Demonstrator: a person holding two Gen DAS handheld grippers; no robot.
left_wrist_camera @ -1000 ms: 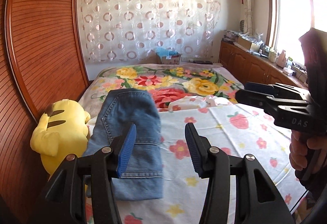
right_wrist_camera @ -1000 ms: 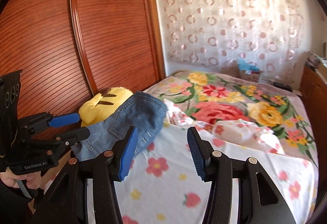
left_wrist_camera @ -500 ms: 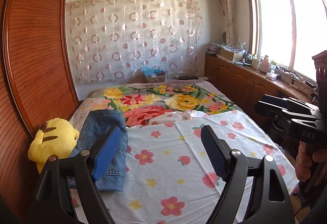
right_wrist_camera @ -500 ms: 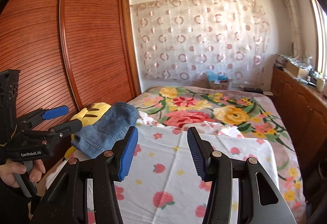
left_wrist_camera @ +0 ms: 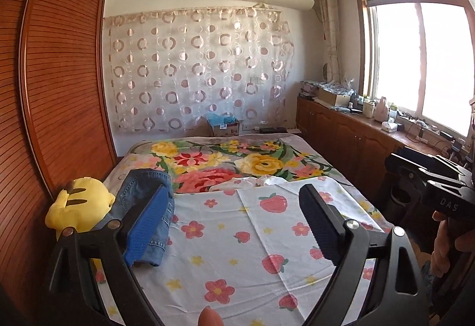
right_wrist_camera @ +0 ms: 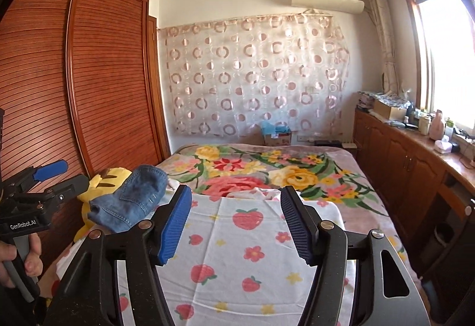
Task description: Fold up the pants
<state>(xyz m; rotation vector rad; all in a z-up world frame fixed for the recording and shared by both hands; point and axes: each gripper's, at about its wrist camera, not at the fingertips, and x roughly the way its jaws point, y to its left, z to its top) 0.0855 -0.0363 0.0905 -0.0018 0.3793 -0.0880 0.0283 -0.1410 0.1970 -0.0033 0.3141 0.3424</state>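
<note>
The blue jeans (left_wrist_camera: 138,187) lie folded in a small stack at the bed's left edge, beside a yellow plush toy (left_wrist_camera: 78,202). My left gripper (left_wrist_camera: 234,198) hangs over the strawberry sheet (left_wrist_camera: 252,236), back from the jeans, its jaws wide and still opening with nothing between them. In the right wrist view the jeans (right_wrist_camera: 133,198) sit left of my right gripper (right_wrist_camera: 236,196), whose jaws are also opening and empty. The left gripper (right_wrist_camera: 63,176) shows at that view's left edge, held by a hand (right_wrist_camera: 17,263).
A red-brown slatted wardrobe (left_wrist_camera: 59,88) runs along the bed's left side. A floral blanket (left_wrist_camera: 237,159) covers the far half of the bed. Wooden cabinets (left_wrist_camera: 341,135) with clutter on top stand under the window at right. A cardboard box (left_wrist_camera: 225,125) sits behind the bed.
Both grippers have drawn back and up from the folded jeans, so more of the room shows. Both sets of jaws stand wider than before. The jeans stay where they lay.
</note>
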